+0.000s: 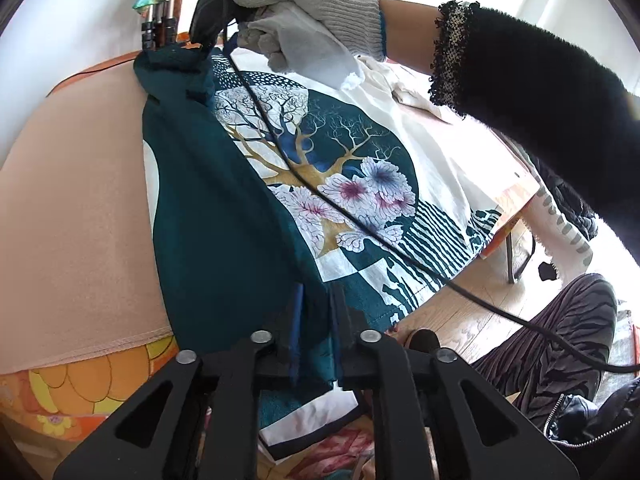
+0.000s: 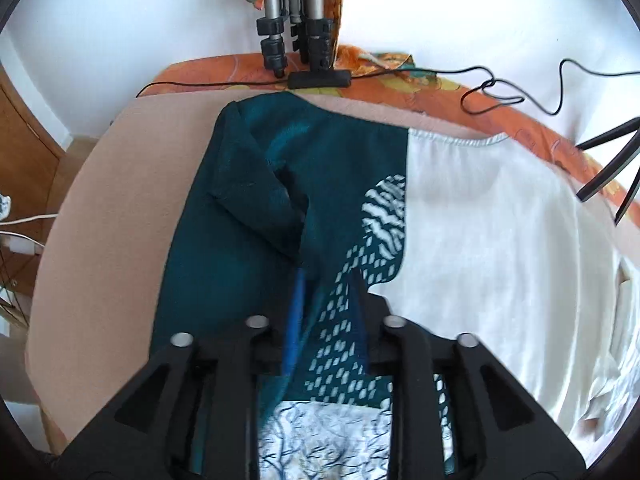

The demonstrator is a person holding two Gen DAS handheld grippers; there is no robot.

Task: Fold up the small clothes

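A teal-and-white printed top (image 1: pixel 320 168) is shown spread across a pink cloth (image 1: pixel 80 200) that covers the table, with an orange floral tablecloth (image 1: pixel 72 392) exposed at the near edge. The tree-and-flower print is seen face up in the left wrist view; on the left side a plain teal panel is laid over it as a fold.

The left gripper (image 1: pixel 314 320) is seen at the near hem, its two fingers closed on a ridge of teal fabric pinched between them. The right gripper (image 2: pixel 326 304) is likewise clamped on the teal, dotted part of the top (image 2: pixel 280 200), with cloth bunched between its fingers. In the left wrist view the right gripper (image 1: pixel 192 46) is visible at the far end of the garment, held by a hand in a grey knit glove (image 1: pixel 312 16); a black cable (image 1: pixel 360 224) is trailed from it across the print.

Tripod legs (image 2: pixel 296 20) are seen standing at the far edge of the table, beside a thin black wire (image 2: pixel 500 88).
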